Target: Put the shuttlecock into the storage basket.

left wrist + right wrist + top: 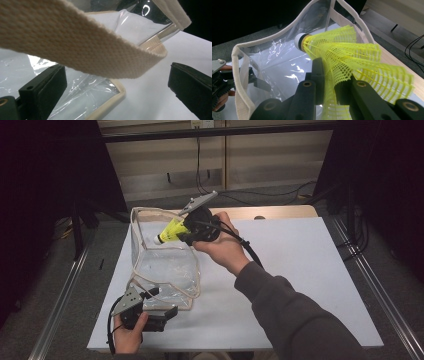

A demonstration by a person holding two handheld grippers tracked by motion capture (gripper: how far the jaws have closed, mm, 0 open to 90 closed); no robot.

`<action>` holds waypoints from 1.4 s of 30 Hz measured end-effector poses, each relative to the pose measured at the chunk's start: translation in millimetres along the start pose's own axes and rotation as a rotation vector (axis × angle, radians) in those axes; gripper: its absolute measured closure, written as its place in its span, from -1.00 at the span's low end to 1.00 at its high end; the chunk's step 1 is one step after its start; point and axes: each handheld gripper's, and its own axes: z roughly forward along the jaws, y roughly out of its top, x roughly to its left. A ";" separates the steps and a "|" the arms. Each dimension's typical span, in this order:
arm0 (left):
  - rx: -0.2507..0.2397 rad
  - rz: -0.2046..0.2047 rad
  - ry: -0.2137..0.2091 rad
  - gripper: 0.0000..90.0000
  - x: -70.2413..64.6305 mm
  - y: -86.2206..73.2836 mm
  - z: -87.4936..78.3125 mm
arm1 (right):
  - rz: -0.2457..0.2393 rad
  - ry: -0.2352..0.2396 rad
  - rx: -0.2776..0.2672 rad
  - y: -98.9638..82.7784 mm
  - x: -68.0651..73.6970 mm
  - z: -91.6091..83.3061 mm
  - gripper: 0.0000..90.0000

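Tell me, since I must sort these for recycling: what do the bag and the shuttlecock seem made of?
The bag looks like clear glossy plastic film, creased and glinting, edged with cream woven strap. The shuttlecock seems moulded yellow plastic mesh with a white, possibly foam, tip.

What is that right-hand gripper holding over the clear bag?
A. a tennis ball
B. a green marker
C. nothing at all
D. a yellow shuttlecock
D: the right gripper has its jaws pinched on the netted skirt of a yellow shuttlecock, white tip towards the clear bag.
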 end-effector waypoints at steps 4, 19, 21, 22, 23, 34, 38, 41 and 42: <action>-0.001 0.000 -0.002 -0.96 0.1 -0.1 -0.1 | -0.003 0.004 0.002 1.4 2.8 3.3 0.78; -0.001 -0.002 -0.004 -0.96 0.4 0.0 -0.3 | -0.018 0.002 0.022 3.6 8.8 18.8 0.78; -0.008 -0.011 -0.004 -0.96 -0.3 0.0 0.1 | -0.015 0.005 0.026 3.0 8.7 21.1 0.78; -0.007 -0.010 -0.005 -0.96 -0.2 0.0 0.0 | -0.015 0.003 0.027 2.9 8.9 21.9 0.78; -0.001 -0.002 -0.005 -0.96 0.4 0.1 -0.4 | -0.016 0.004 0.031 2.8 9.2 22.8 0.78; -0.012 -0.018 -0.006 -0.96 -0.5 0.0 0.4 | -0.021 0.006 0.037 2.6 13.4 32.8 0.78; -0.007 -0.011 -0.009 -0.96 0.2 0.1 -0.2 | -0.033 0.010 0.045 3.9 16.3 35.6 0.78; -0.008 -0.009 -0.007 -0.96 0.2 0.0 -0.3 | -0.032 0.011 0.044 3.9 18.1 38.5 0.78; 0.000 -0.001 -0.008 -0.96 0.7 0.1 -0.6 | -0.033 0.014 0.048 3.7 18.4 39.5 0.78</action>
